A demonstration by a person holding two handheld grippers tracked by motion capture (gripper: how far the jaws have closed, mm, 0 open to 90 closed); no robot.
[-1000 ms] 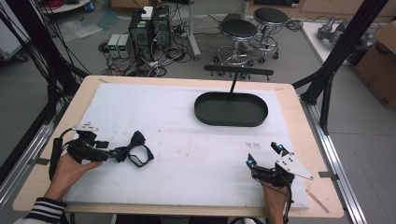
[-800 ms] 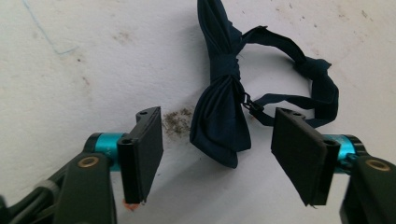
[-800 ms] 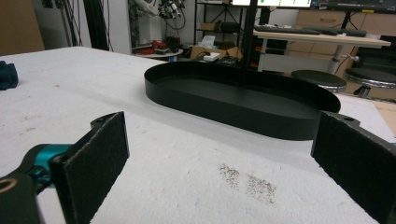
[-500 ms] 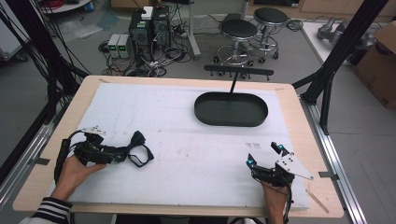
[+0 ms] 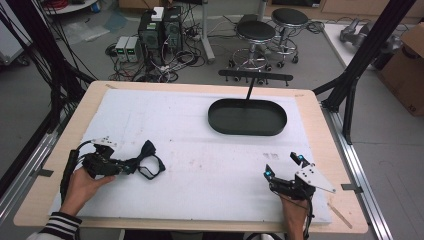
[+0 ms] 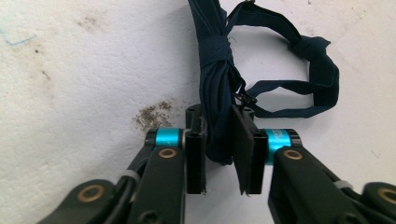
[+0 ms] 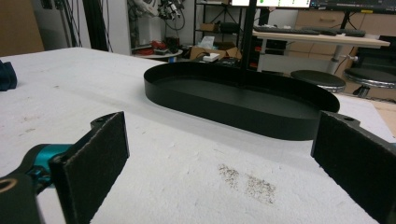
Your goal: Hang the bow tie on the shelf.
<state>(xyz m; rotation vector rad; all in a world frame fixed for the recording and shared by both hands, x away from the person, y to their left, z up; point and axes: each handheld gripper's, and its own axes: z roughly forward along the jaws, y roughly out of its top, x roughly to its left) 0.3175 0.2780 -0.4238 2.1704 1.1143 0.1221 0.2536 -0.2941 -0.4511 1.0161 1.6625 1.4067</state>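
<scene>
Tray: a black oval tray [image 5: 247, 117] stands on the white mat [image 5: 200, 130], nothing inside.
Bow tie: a dark blue bow tie [image 5: 148, 164] lies on the mat, well apart from the tray, toward the person's left.
Left gripper [image 6: 219, 149]: jaws have just been closing, now pinching the bow tie's bunched band.
Right gripper [image 5: 284, 166]: jaws spread wide, nothing between, nearer the tray.
</scene>
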